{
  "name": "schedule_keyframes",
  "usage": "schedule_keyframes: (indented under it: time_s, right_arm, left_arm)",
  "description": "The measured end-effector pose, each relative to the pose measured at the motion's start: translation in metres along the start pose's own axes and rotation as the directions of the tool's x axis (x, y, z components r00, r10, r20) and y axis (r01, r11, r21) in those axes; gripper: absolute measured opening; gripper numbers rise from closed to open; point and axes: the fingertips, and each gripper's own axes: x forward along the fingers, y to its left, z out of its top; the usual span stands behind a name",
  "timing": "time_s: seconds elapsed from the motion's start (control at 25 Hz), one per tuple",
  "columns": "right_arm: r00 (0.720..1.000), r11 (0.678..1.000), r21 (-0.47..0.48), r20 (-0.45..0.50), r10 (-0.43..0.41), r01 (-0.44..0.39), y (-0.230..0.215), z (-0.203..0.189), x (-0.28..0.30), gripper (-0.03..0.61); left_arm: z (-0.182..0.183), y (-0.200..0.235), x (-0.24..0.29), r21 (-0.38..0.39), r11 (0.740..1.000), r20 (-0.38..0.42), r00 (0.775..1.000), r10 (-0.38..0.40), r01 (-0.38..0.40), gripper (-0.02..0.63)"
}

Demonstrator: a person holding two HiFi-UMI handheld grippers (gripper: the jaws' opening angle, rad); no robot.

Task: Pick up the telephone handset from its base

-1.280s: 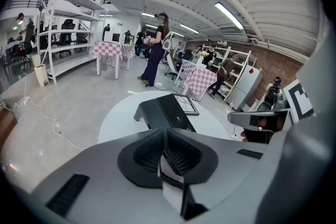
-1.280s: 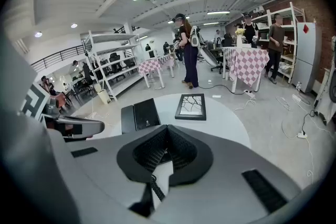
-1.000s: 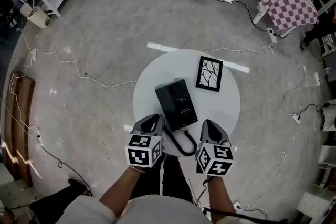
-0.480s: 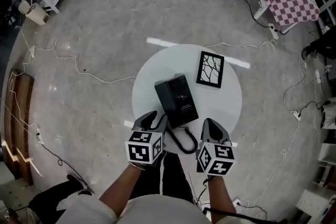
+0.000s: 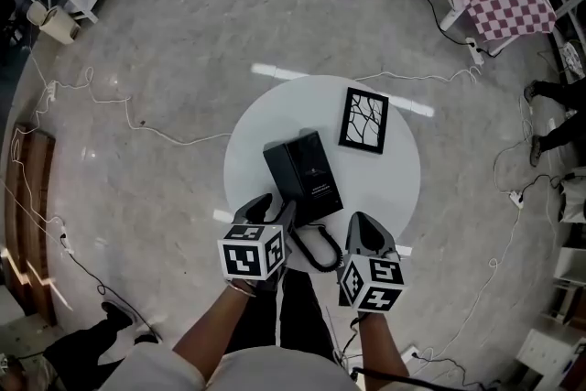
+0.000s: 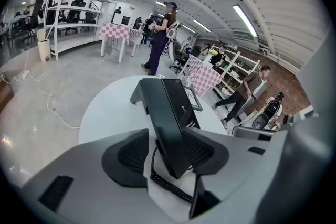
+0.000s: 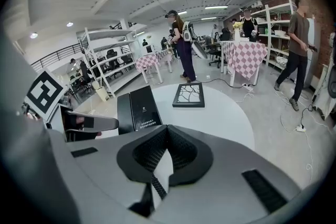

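the jaws of my left gripper (image 5: pixel 273 213), just opening, stand spread round the near end of the handset (image 6: pixel 165 123). it lies along the left side of the base (image 5: pixel 314 174), long axis pointing away from me. my right gripper (image 7: pixel 164 131) is pressed together. open table (image 5: pixel 394 188) lies right of the base.

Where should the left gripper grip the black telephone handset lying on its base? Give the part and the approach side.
Grip the black telephone handset across its narrow near end, just past the coiled black cord, coming from the person's side. Its long flat sides there suit a pinch. The left gripper, whose jaws have just been opening, straddles that end without clamping it.
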Motion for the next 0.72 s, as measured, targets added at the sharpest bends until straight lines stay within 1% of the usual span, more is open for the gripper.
schedule_keyframes:
  time_s: [0.12, 0.28, 0.44, 0.72]
  right_arm:
    - [1.0, 1.0, 0.002, -0.011, -0.001, 0.001, -0.002, -0.004, 0.002, 0.023]
    - [1.0, 1.0, 0.0, -0.022, 0.005, -0.005, -0.003, -0.009, 0.006, 0.023]
    - [0.999, 1.0, -0.001, -0.031, 0.01, -0.01, -0.002, -0.01, 0.007, 0.023]
    - [0.999, 1.0, 0.013, -0.037, 0.014, -0.014, -0.005, -0.009, 0.013, 0.023]
  left_arm:
    - [0.001, -0.002, 0.007, -0.009, 1.0, 0.001, 1.0, -0.006, 0.006, 0.218]
    - [0.001, 0.0, 0.014, -0.041, 0.999, 0.006, 1.0, -0.007, 0.008, 0.246]
    - [-0.003, 0.002, 0.022, -0.086, 0.996, -0.022, 1.0, -0.017, 0.015, 0.279]
    - [0.002, 0.006, 0.029, -0.117, 0.993, -0.006, 1.0, -0.003, 0.003, 0.287]
